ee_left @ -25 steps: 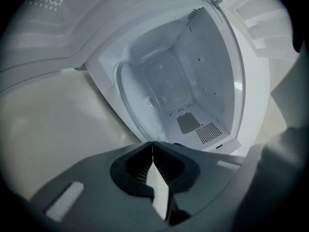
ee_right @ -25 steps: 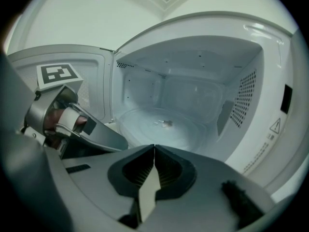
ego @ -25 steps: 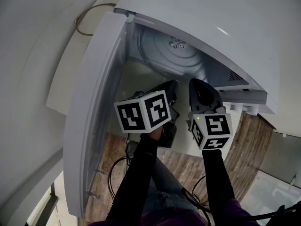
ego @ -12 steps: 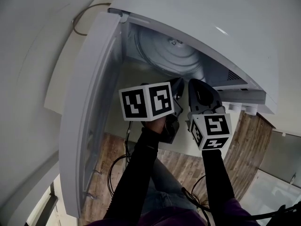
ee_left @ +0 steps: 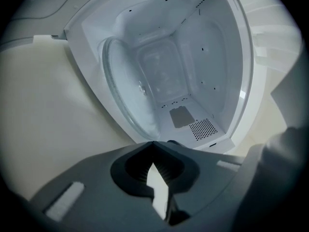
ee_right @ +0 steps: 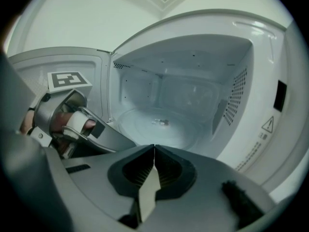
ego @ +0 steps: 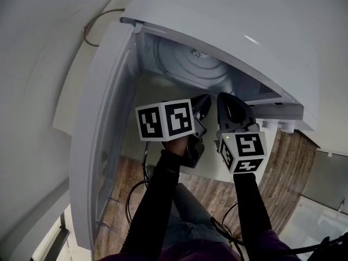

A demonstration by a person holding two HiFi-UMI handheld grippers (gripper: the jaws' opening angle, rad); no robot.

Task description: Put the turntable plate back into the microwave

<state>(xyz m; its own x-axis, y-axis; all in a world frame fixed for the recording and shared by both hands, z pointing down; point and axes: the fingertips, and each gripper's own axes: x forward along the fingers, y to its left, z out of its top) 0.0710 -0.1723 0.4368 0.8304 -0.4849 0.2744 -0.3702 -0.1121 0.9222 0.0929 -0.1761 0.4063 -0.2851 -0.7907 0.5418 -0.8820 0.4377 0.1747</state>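
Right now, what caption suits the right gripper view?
Shut right gripper faces the open microwave, glass turntable plate already inside.

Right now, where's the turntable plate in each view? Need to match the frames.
Head view: turntable plate, upper centre, inside the microwave cavity.
Left gripper view: left of centre, tilted along the cavity's left side.
Right gripper view: centre, flat on the cavity floor.
Shared landmark: the small hub at the plate's middle.

A white microwave (ego: 244, 20) stands, door (ego: 103, 135) swung open, on a pale cream countertop (ee_left: 48, 110); its glass turntable plate (ee_right: 159, 127) lies flat on the cavity floor. Beyond the counter's edge, wood-plank flooring (ego: 285, 162) shows below, dark cables (ego: 132, 192) looping over it.
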